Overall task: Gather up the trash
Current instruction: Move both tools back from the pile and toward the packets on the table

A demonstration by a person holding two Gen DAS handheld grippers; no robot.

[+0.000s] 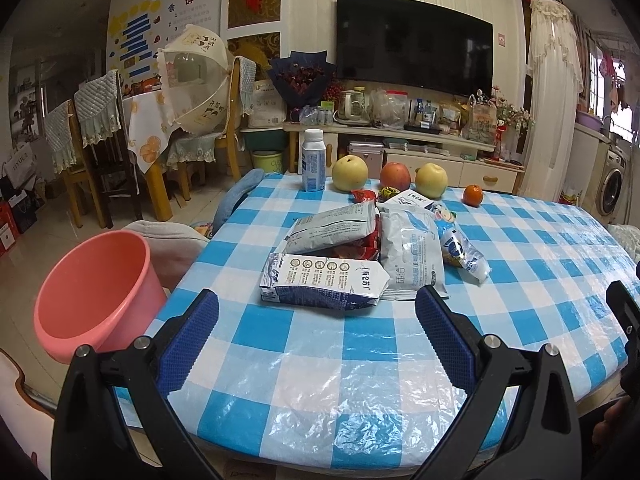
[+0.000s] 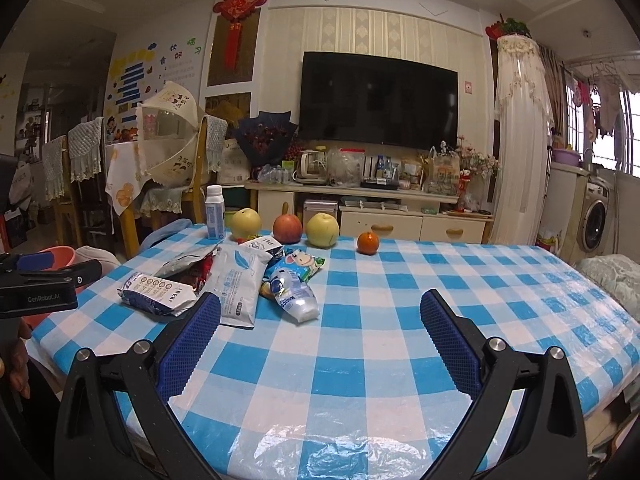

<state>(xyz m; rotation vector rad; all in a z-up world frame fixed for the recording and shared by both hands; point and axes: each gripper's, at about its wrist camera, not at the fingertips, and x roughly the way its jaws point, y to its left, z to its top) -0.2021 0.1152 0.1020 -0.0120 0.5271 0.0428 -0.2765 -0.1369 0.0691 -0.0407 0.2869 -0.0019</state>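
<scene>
Near tablecloth (image 2: 360, 380) bare — wrappers (image 1: 324, 280), fruit (image 2: 322, 230) beyond.

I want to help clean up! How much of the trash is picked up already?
Nothing looks done yet. The pink bucket shows no trash inside. In hand: nothing, since the left gripper and right gripper are both open and empty. Left to do: the whole pile of wrappers on the checked table, starting with the flattened milk carton. The fruit stays.
</scene>
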